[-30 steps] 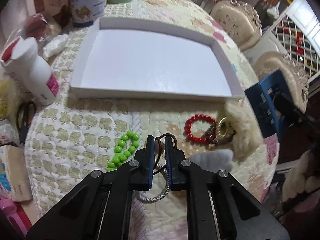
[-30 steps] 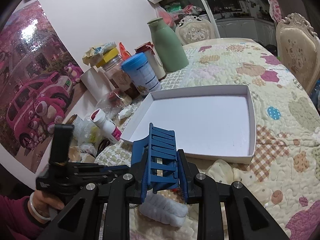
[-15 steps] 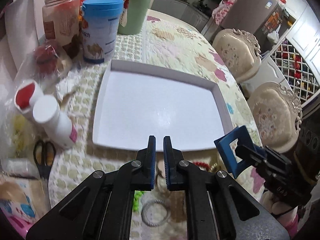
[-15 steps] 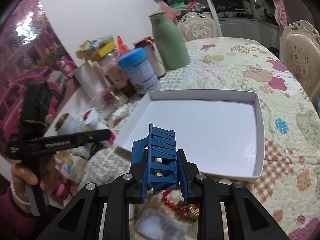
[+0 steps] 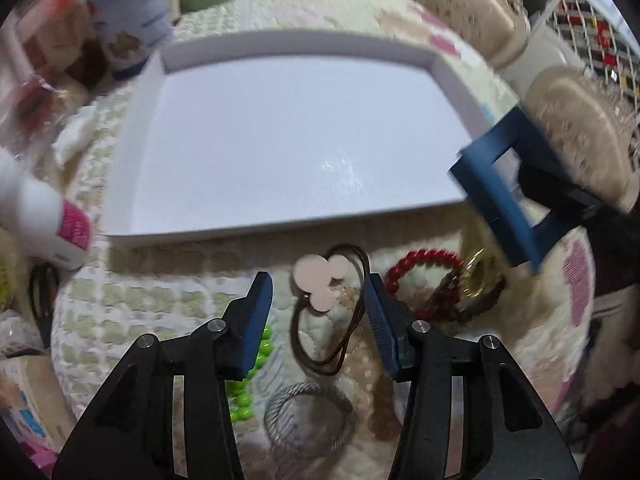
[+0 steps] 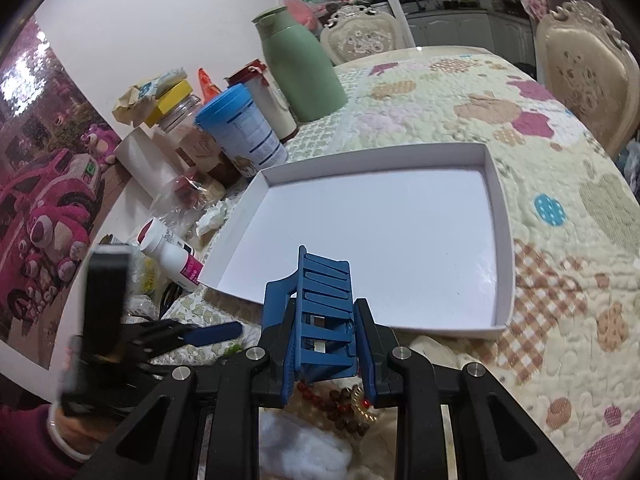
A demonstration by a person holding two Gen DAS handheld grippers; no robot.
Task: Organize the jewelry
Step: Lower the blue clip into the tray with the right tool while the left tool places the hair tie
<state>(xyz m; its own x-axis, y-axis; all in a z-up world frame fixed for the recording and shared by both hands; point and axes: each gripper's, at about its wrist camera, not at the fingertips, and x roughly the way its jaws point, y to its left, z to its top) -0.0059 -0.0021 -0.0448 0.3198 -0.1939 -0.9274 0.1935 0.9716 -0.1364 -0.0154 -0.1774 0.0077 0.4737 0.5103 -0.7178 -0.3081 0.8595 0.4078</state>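
My left gripper [image 5: 318, 300] is open above a brown hair tie with a pink mouse-shaped charm [image 5: 320, 280] lying on the quilt. A red bead bracelet [image 5: 420, 264], a dark bead bracelet with a gold ring [image 5: 472, 292], a silver mesh bangle [image 5: 310, 420] and green beads [image 5: 250, 376] lie around it. The empty white tray [image 5: 132, 136] sits behind. My right gripper [image 6: 324, 356] is shut on a blue slatted holder [image 6: 324, 300] above the bead bracelets [image 6: 344, 408], in front of the tray [image 6: 505, 248].
A white bottle with a pink label [image 6: 172, 256], a blue-lidded can [image 6: 240, 132], a green flask [image 6: 300, 68], jars and scissors [image 5: 44, 292] crowd the left side. White fluff [image 6: 304, 456] lies below my right gripper. Chairs [image 6: 584, 68] stand beyond the table.
My left gripper has opened and dropped low over the hair tie, which now lies on the quilt between its fingers. My right gripper still holds the blue holder.
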